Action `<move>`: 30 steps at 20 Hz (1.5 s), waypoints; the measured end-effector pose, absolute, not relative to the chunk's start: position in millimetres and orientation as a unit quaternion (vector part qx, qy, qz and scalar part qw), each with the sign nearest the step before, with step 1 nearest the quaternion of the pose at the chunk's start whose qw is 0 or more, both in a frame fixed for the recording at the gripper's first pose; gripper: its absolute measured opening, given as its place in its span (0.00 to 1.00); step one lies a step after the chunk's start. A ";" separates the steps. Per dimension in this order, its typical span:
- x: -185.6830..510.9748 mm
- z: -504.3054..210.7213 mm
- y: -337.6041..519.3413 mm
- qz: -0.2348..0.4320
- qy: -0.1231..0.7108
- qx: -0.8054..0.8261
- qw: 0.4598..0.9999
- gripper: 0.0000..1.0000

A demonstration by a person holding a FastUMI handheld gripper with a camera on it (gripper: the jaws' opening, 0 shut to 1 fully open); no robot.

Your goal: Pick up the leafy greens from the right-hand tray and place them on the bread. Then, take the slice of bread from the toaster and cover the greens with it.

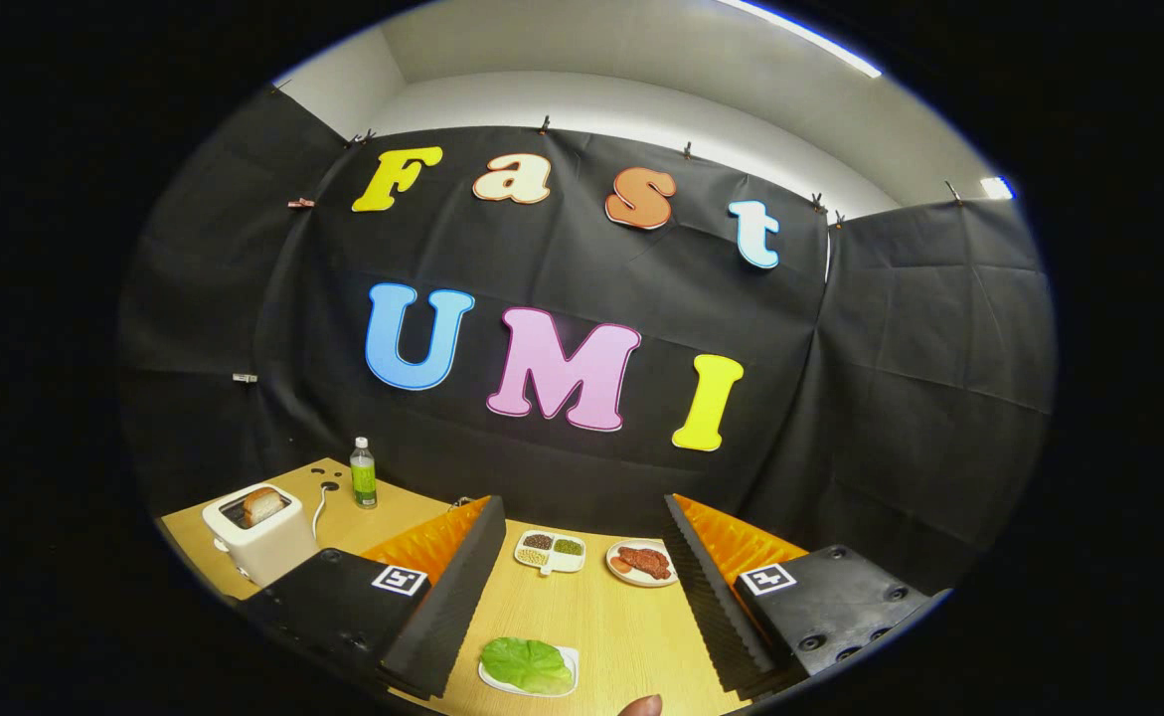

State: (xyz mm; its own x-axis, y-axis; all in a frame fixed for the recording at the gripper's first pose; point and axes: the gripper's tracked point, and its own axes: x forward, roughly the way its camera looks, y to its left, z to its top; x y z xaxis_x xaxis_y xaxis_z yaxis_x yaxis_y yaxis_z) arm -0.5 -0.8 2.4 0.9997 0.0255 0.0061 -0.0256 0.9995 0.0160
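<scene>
Your gripper (582, 587) sits raised above the desk (621, 626), tilted only slightly down so the booth wall takes up most of what lies ahead. Its two fingers are spread wide with nothing between them but bare desk. The leafy greens (525, 664) lie on a small white tray (569, 658) close in, between the fingers and nearer the left finger (442, 607). A fingertip (639, 706) of yours shows at the near edge, just right of that tray. Beyond the fingers, a divided dish of beans (550, 551) sits beside a plate of meat (642, 563), the plate to the right. Far to the left stands the white toaster (261, 542) with a slice of bread (261, 505) upright in its slot. Behind it, near the wall, stands a green-labelled bottle (363, 473).
</scene>
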 end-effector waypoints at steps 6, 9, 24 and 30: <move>6.6 -55.8 15.9 0.067 0.069 -0.023 0.995 0.98; 15.1 -120.0 26.0 0.115 0.140 -0.026 0.983 0.96; 43.2 -366.4 76.7 0.275 0.394 -0.063 0.875 0.82; 44.9 -420.6 80.9 0.280 0.466 -0.076 0.836 0.71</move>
